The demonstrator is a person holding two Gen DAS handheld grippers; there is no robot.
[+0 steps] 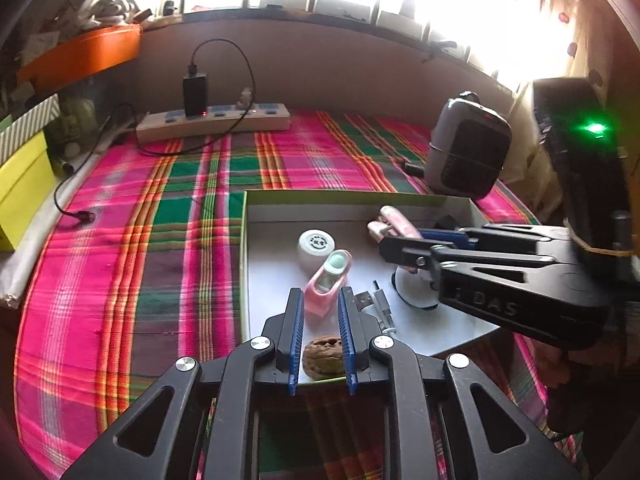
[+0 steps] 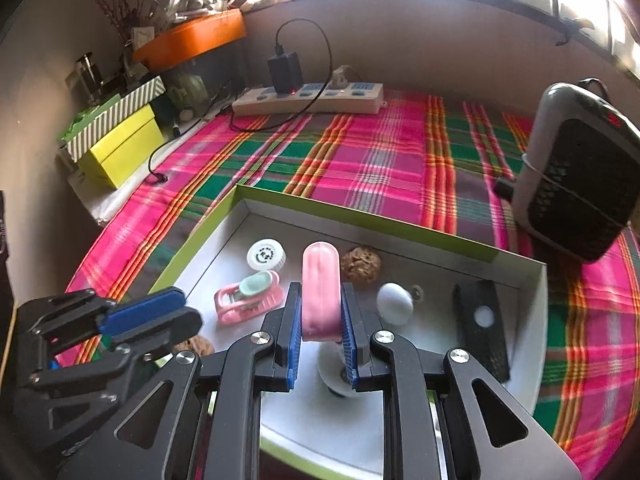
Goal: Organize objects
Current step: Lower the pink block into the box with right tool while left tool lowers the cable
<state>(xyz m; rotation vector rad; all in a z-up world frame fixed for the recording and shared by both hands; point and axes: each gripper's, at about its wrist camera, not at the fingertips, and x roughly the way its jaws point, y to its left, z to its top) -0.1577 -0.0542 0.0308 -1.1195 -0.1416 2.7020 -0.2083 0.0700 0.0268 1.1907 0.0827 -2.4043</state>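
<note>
Left gripper [image 1: 320, 312]: we see narrow jaws, walnut [image 1: 324, 356] loose between.
Right gripper [image 2: 320, 312]: we clamp pink tube [image 2: 320, 292].
Box [image 2: 360, 212]: white cap [image 2: 266, 256], pink clip [image 2: 248, 296], egg [image 2: 394, 304] crowd us.

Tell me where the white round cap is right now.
The white round cap lies inside the green-rimmed box near its far left corner, just behind the pink clip in the right wrist view.

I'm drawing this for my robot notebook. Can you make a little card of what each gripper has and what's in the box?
Left gripper: walnut in it, grip unclear
Right gripper: shut on pink tube
Box: white cap, pink clip, second walnut, white egg shape, black flat thing
Under box: plaid cloth
</note>
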